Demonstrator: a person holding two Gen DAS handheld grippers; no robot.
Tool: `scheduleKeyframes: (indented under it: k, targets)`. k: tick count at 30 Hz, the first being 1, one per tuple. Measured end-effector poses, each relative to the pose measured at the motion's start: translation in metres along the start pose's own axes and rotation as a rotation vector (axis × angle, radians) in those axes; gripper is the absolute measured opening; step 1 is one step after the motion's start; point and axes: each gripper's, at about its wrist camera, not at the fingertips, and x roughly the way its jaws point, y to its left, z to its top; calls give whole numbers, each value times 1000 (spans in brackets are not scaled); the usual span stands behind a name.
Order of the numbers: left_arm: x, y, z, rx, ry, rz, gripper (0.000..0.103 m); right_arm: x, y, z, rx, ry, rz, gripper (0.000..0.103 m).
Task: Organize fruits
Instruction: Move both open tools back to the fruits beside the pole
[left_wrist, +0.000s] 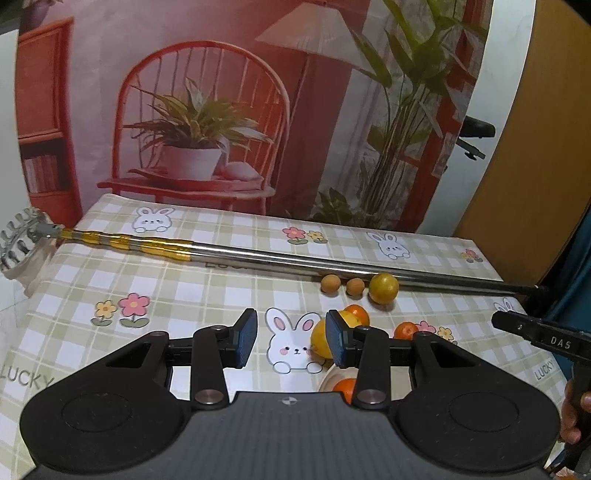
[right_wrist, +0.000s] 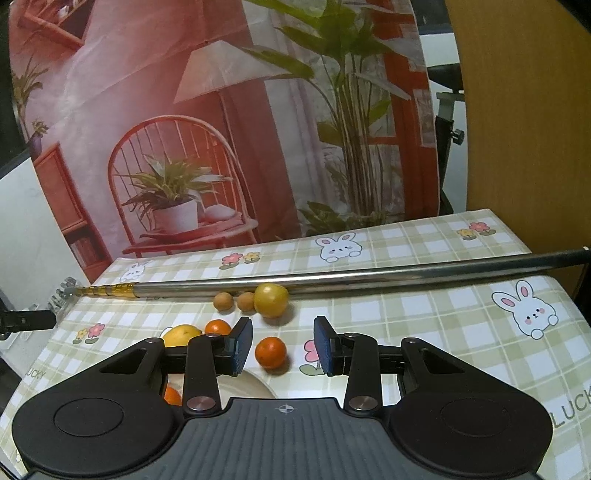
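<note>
The table (right_wrist: 424, 321) wears a checked cloth with bunnies and flowers on it, and a long shiny pole (right_wrist: 332, 282) lies across it from side to side, with a yellow striped part near its far left end. The fruits sit on the near side of the pole. A cream plate (right_wrist: 245, 386) peeks out just under the right gripper (right_wrist: 282, 345), and one orange (right_wrist: 171, 395) is already at it, though I cannot tell if it sits fully on the plate. The right gripper has its two fingers apart with nothing held between them. The left gripper (left_wrist: 291, 339) is the same, fingers apart and empty, over a bunny picture. The big yellow-green fruit (right_wrist: 270, 300) rests right beside the pole, straight ahead of the right gripper and farther away. A lemon (right_wrist: 181, 335) lies off to the left, closer to the left gripper. A loose orange (right_wrist: 270, 352) sits on the cloth in line with the gap of the right gripper's fingers, a bit beyond the tips. It is round, so it has no long side to line up with. Two small brown balls (right_wrist: 223, 302) touch or nearly touch the pole. I think the right hand is the nearer one for that loose orange, and it only needs to go forward and down a little.
</note>
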Motion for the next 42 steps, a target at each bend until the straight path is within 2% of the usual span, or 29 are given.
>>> scheduleKeyframes:
  k: [8, 16, 18, 21, 29, 33, 42]
  targets:
    - [39, -7, 17, 38, 75, -26, 43, 18, -13, 4, 23, 13, 0, 38]
    - [98, -25, 44, 52, 117, -86, 41, 40, -22, 6, 41, 25, 1, 38]
    - [115, -29, 46, 64, 122, -112, 37, 45, -26, 6, 46, 30, -3, 38]
    - [137, -33, 45, 85, 113, -109, 34, 51, -29, 4, 60, 36, -3, 39]
    - [181, -41, 45, 136, 159, -112, 33, 61, -42, 0, 93, 63, 2, 39]
    - [197, -36, 44, 106, 201, -109, 33, 65, -46, -2, 112, 71, 5, 39]
    - [226, -17, 43, -69, 305, -134, 33, 68, -52, -4, 121, 86, -10, 39]
